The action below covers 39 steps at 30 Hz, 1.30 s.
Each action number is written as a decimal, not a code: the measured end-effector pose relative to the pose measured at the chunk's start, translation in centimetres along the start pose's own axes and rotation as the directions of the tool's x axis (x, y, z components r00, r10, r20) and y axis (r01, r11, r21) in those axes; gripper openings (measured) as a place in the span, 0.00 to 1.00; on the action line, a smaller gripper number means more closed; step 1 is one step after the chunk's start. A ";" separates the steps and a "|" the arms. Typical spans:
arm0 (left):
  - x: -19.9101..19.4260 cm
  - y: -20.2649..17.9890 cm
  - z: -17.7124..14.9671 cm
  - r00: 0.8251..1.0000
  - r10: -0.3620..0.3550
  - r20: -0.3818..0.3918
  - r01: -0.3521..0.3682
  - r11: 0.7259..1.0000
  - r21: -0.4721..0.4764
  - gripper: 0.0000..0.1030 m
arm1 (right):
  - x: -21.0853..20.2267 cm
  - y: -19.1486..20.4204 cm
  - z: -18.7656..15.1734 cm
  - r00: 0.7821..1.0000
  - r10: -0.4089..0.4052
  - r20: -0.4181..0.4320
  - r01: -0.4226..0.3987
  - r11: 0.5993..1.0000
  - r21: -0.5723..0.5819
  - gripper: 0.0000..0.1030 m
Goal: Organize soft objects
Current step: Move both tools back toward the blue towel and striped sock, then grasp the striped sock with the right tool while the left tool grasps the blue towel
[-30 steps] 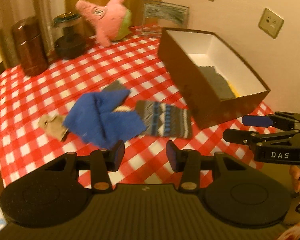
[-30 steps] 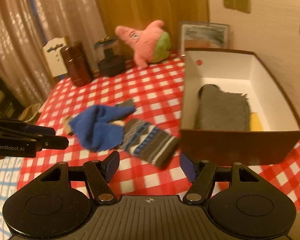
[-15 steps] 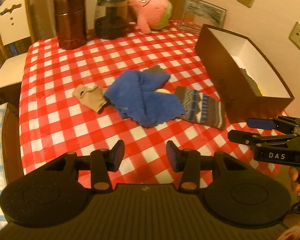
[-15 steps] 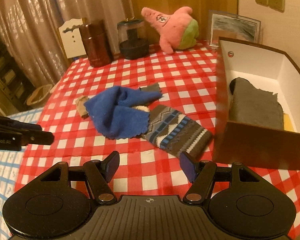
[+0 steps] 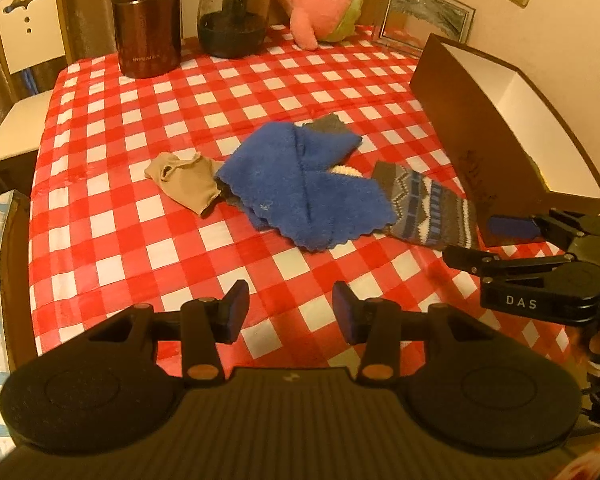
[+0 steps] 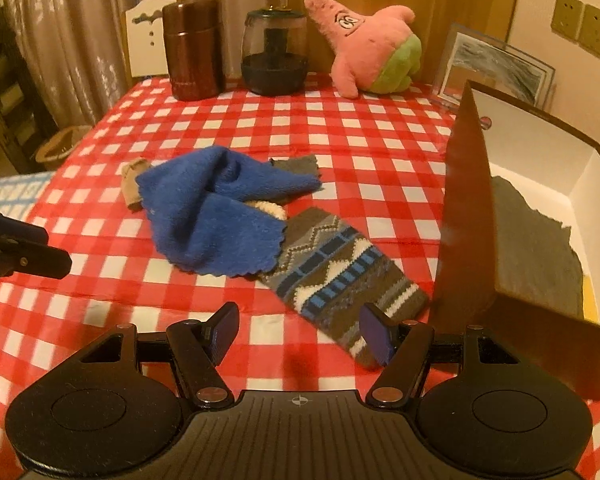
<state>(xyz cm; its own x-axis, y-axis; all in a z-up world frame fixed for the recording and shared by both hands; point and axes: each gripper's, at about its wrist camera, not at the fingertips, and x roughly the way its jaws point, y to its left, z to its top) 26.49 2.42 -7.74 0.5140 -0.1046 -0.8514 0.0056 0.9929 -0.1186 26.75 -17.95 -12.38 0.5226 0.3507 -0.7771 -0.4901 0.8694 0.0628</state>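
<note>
We see the checked tabletop [image 6: 340, 132] carrying everything. The brown box [image 6: 472, 216] stands at its right edge; a grey cloth [image 6: 528, 240] lies inside, partly hidden by the near wall. The blue cloth [image 6: 220, 216] lies crumpled mid-table, overlapping the patterned sock [image 6: 340, 276], a beige sock [image 5: 184, 184], a grey piece [image 6: 296, 165] and something cream we cannot identify. At the far edge stand a brown canister [image 6: 194, 48], a glass jar [image 6: 274, 56], a pink plush star [image 6: 368, 54] and a framed picture [image 6: 496, 72].

Left gripper [image 5: 288, 312]: fingers spread wide, holding nothing, above bare cloth. Right gripper [image 6: 300, 332]: fingers wide apart, empty, one tip over the sock's cuff; contact unclear.
</note>
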 end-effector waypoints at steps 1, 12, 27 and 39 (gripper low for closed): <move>0.3 0.1 0.1 1.000 -0.001 -0.002 0.001 1.000 -0.003 0.41 | 0.4 0.0 0.0 1.000 -0.002 0.000 0.002 1.000 -0.009 0.65; 3.3 0.5 1.0 1.000 0.007 -0.017 -0.007 1.000 -0.003 0.41 | 4.6 -0.1 0.1 0.998 -0.045 -0.031 0.041 0.990 -0.131 0.65; 6.7 0.3 2.6 0.999 0.001 -0.042 -0.001 1.000 0.012 0.52 | 8.0 -0.6 0.4 0.992 -0.091 -0.085 0.079 0.987 -0.142 0.64; 9.6 0.3 3.8 0.999 -0.023 -0.043 0.022 0.999 -0.025 0.52 | 7.5 -2.2 1.1 0.995 -0.074 -0.060 0.073 0.997 -0.011 0.18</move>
<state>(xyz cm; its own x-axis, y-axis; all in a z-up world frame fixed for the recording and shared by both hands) 34.71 1.92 -14.03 0.4764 -0.1298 -0.8696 -0.0046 0.9887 -0.1501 32.52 -16.87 -17.63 0.5141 0.2640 -0.8161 -0.4579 0.8890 -0.0009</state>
